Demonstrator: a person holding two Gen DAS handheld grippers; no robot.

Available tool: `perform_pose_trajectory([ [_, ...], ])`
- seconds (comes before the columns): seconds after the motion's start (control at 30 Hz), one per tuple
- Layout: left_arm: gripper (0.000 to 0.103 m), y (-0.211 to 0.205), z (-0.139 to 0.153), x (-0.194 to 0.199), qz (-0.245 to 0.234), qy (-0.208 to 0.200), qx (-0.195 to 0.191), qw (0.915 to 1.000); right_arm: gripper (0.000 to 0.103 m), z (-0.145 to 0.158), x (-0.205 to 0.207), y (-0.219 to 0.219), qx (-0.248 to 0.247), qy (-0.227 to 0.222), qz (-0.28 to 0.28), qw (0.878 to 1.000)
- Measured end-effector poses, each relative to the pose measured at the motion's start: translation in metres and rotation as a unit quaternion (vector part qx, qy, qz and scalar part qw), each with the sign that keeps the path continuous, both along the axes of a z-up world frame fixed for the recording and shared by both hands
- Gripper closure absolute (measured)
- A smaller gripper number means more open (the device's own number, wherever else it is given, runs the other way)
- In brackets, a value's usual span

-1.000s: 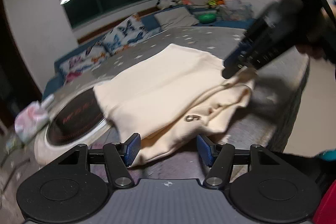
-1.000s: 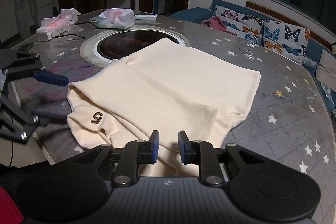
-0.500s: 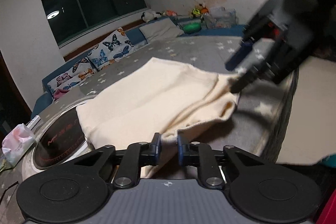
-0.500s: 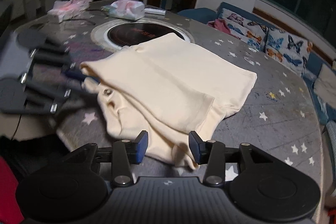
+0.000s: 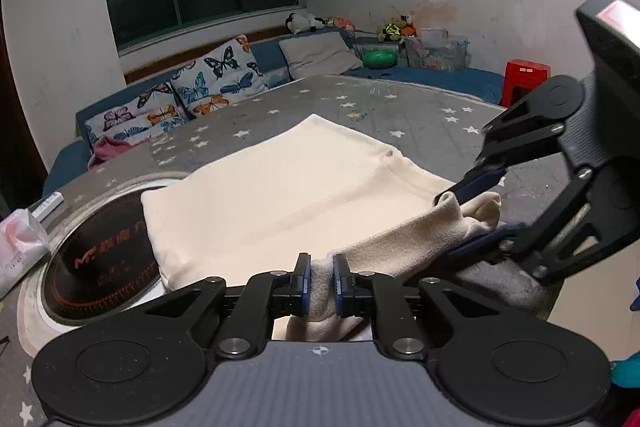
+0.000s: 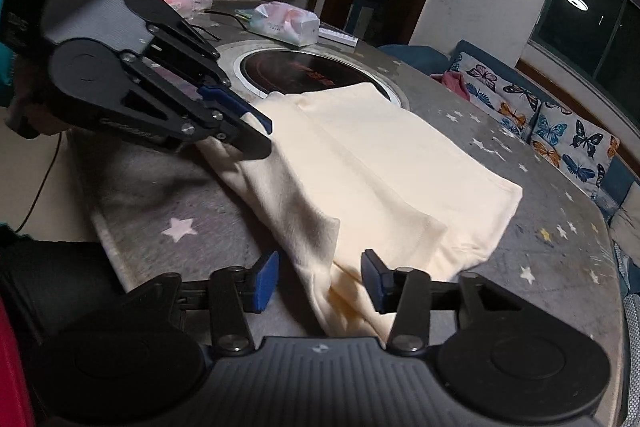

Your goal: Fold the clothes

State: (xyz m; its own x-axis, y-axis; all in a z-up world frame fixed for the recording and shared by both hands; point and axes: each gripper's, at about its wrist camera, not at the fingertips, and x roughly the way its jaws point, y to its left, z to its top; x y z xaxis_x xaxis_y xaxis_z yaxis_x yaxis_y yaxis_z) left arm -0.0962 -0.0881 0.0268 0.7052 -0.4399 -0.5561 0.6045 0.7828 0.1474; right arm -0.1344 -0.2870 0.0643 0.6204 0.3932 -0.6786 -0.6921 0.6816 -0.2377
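Observation:
A cream garment [image 5: 280, 195] lies folded on the grey star-patterned table [image 5: 400, 115]. My left gripper [image 5: 322, 283] is shut on a bunched bit of the garment's near edge, which stretches taut to the right. The right wrist view shows the same gripper [image 6: 262, 137] at the garment's [image 6: 380, 167] left corner. My right gripper [image 6: 320, 281] straddles the near fold. Its jaws are closing, and the left pad still stands off the cloth. Seen from the left wrist, the right gripper [image 5: 456, 223] has its fingers above and below the raised corner.
A round black cooktop [image 6: 312, 79] is set into the table behind the garment. Tissue packs [image 6: 288, 23] and a cable lie beyond it. A sofa with butterfly cushions [image 5: 208, 83] and a red stool [image 5: 524, 75] stand past the table. The table edge [image 6: 104, 227] is close to both grippers.
The left jaws, wide a second ago, have closed on the garment's edge and drawn it up. The right jaws went from nearly shut to wider around the fold. The "5" mark has gone from view.

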Motion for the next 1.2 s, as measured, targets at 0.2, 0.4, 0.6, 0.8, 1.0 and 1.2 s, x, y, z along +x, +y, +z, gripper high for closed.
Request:
perform_pose_trajectory([
  [0.2,0.064,0.007,-0.005,-0.021,-0.009,-0.016,0.023,0.9996,0.09,0.004,0.01,-0.002,0.019,0.018,-0.007,1.0],
  [0.4,0.06,0.01,-0.019,-0.039,-0.021,-0.038,0.066,0.9969,0.093,0.012,0.012,-0.004,0.04,0.023,-0.021,0.999],
  [0.6,0.062,0.014,-0.025,-0.042,-0.023,-0.041,0.077,0.9959,0.094,0.017,0.009,-0.006,0.05,0.02,-0.034,0.998],
  [0.8,0.091,0.016,-0.027,-0.045,-0.023,-0.043,0.08,0.9956,0.094,0.021,0.002,-0.006,0.058,0.008,-0.04,0.998],
  [1.0,0.096,0.02,-0.018,-0.055,-0.013,-0.05,0.065,0.9965,0.095,0.03,-0.01,-0.008,0.066,-0.006,-0.041,0.997],
  [1.2,0.096,0.024,-0.014,-0.073,-0.013,-0.068,0.064,0.9956,0.095,0.036,-0.028,-0.01,0.073,-0.006,-0.04,0.997],
])
